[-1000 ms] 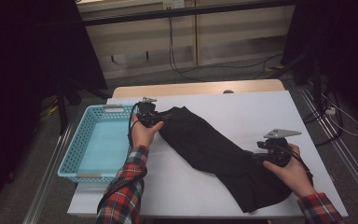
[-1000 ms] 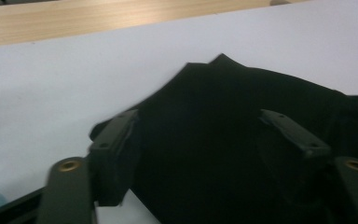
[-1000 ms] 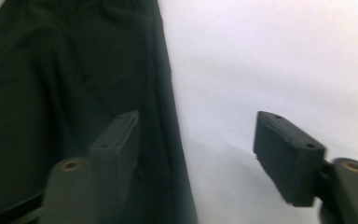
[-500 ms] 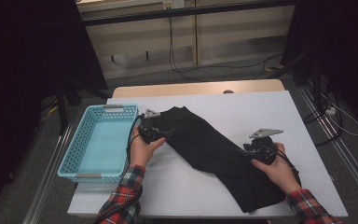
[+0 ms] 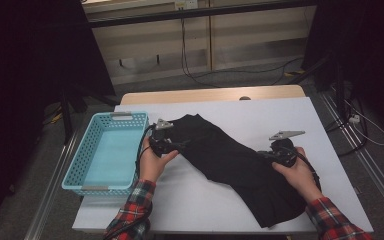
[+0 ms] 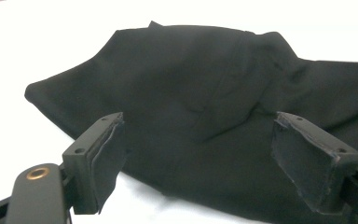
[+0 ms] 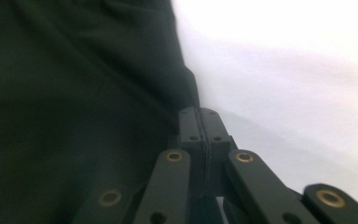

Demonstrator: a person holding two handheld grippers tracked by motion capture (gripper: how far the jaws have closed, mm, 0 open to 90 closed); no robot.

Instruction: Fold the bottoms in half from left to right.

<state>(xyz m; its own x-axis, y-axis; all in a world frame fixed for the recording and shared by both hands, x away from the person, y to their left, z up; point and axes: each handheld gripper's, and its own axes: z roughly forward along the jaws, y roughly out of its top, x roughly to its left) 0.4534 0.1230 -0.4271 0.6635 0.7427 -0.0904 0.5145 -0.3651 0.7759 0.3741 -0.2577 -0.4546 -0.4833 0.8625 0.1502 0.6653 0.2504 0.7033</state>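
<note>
White table bears black cloth, blue basket; dim room

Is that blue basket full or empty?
Empty: the blue basket shows a bare bottom, and the black garment lies on the table beside it.

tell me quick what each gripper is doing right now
Left gripper: open, jaws astride the black garment.
Right gripper: jaws just closed at the garment's edge.
</note>
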